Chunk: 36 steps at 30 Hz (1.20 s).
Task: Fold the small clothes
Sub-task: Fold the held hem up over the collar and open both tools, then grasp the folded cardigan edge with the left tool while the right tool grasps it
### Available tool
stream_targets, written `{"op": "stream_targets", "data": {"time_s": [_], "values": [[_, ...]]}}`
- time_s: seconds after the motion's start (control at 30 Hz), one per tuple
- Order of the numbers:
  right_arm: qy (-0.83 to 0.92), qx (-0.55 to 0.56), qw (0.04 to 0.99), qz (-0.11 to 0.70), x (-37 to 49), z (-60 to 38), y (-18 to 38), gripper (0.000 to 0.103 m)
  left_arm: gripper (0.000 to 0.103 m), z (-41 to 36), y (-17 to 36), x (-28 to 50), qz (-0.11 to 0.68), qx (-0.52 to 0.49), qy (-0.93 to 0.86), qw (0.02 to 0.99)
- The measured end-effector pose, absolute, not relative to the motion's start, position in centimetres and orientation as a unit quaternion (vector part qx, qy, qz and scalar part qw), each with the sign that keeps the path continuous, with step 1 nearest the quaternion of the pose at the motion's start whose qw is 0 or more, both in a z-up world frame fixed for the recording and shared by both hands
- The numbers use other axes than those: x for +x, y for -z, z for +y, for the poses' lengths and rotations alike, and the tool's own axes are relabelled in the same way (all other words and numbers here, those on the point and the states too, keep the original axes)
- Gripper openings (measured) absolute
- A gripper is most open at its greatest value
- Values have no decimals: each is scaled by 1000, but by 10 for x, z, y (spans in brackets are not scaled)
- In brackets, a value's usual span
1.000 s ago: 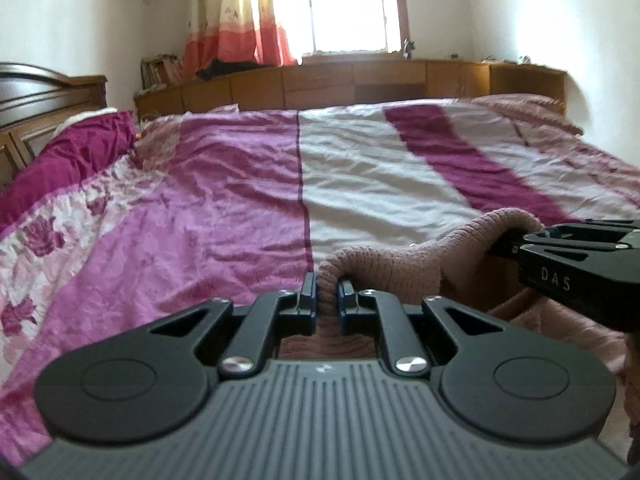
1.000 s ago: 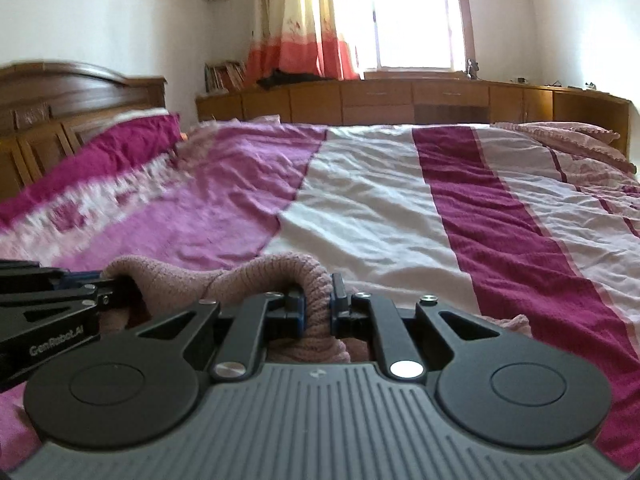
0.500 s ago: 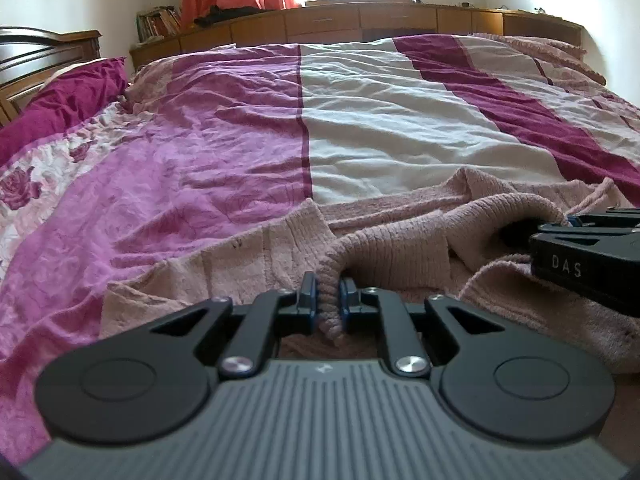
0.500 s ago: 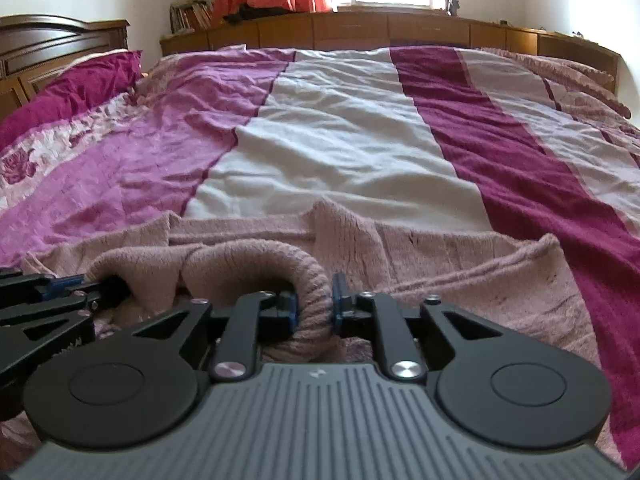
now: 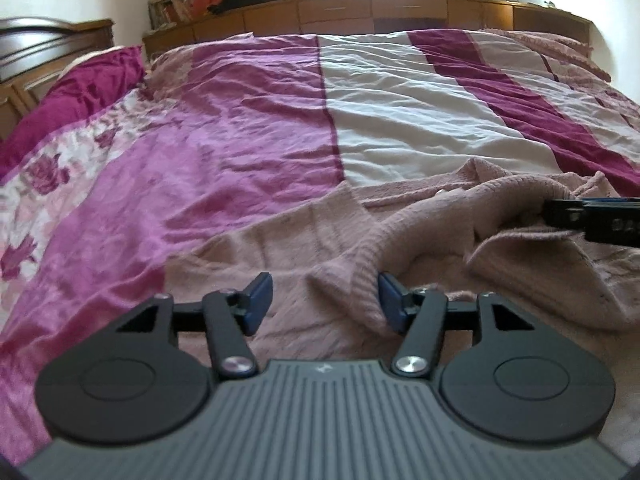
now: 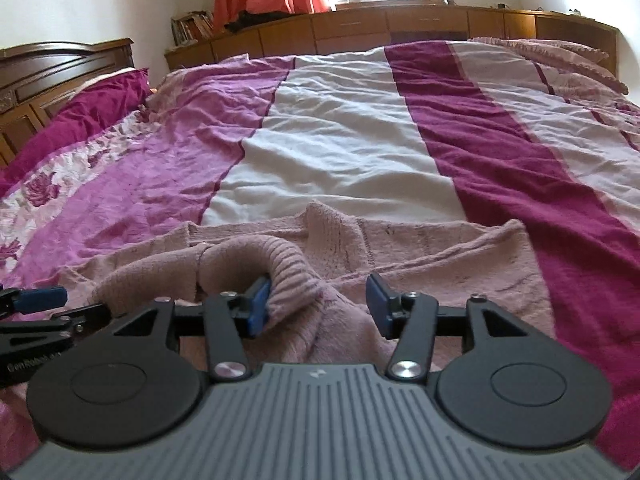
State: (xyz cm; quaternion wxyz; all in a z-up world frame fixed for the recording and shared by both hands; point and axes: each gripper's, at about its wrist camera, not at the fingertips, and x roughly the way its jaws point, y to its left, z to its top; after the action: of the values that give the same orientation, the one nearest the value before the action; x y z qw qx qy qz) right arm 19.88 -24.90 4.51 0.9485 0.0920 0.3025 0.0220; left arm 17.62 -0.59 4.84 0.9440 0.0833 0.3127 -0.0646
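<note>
A small pink knitted sweater (image 5: 288, 240) lies spread on the bed, its ribbed hem folded over towards the near side. My left gripper (image 5: 324, 300) hovers low over it with its jaws opening; a ribbed fold leans on the right pad, free of the left pad. In the right wrist view the same sweater (image 6: 420, 248) lies flat, and my right gripper (image 6: 318, 300) is opening too, a ribbed roll resting against its left pad only. The right gripper's fingertips (image 5: 592, 220) show at the right edge of the left view, the left gripper's fingertips (image 6: 36, 300) at the left edge of the right view.
The bed is covered by a striped quilt (image 6: 352, 148) in pink, white and dark magenta. A magenta pillow (image 5: 76, 96) and a wooden headboard (image 6: 60, 68) stand on the left. A wooden cabinet (image 6: 400, 28) runs under the window at the far side.
Both grippers came down towards the bed and opened, letting go of the ribbed hem they had pinched. The sweater now lies flat on the quilt.
</note>
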Motion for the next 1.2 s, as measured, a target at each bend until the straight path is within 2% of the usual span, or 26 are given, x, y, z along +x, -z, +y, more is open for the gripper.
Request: {"op": "stream_targets", "data": {"time_s": [0.47,0.9,1.13,1.17,1.2], "values": [[-77,29,953,290,131,-237,-54,58,60,1,-63,125,308,89,109,941],[-117,-31,942,312,135,-206,-33,59,60,-27,-33,114,324,136,162,922],[-105,-67,949,290,133,-198,-34,59,62,-34,-19,118,313,167,164,921],[-106,-72,950,284,132,-197,-36,59,61,-35,-18,118,308,171,164,922],[-107,-75,951,281,132,-196,-37,59,50,-35,-17,118,302,173,166,923]]}}
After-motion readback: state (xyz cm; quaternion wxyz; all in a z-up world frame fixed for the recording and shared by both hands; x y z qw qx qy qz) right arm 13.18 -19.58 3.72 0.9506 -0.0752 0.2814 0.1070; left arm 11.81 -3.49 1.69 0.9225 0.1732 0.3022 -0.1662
